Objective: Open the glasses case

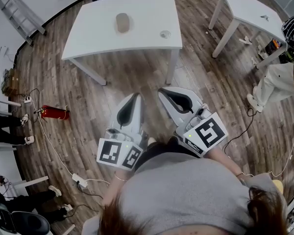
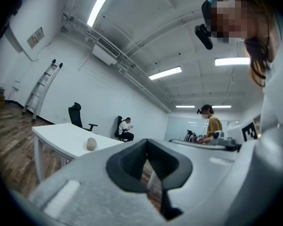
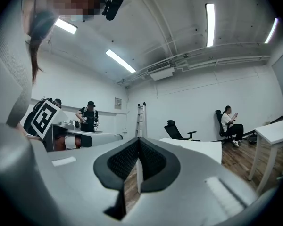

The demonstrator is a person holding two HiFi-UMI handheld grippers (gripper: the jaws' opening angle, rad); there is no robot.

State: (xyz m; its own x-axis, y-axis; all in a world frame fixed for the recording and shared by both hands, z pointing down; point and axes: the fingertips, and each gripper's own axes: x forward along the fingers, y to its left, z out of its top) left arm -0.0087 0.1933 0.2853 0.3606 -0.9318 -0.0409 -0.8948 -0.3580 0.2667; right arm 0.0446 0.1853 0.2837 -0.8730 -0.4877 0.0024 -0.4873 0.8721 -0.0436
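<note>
Grey-shirted shoulders [image 1: 186, 195] fill the bottom of the head view, right under the camera, and both grippers poke out ahead of them, level, over the wood floor [image 1: 88, 89] on the near side of the white table [image 1: 98, 38].

Now the glasses case [image 1: 122, 22]: tan, rounded, looking closed, it lies on that table towards its far edge, about mid-width, with nothing touching it. Over by the table's near right corner sits a small round clear object [image 1: 165, 34], too small to name.

Left gripper [image 1: 135, 97]: jaws pressed together, nothing between them, tip well short of the table's near edge. Its black pads [image 2: 132, 161] meet in its own view, with the case a pale lump on the tabletop beyond. Right gripper [image 1: 162, 90]: same story, jaws together and empty, tip close to the table's near right leg.

Further out, a red fire extinguisher [image 1: 54, 112] lies on the floor to the near left of the table. A ladder [image 1: 17, 11] rests off its far left corner. A second white table [image 1: 245, 6] stands to its right, and a person in pale trousers [image 1: 277, 82] stands further right again. An office chair [image 2: 78, 116] sits behind the table.
</note>
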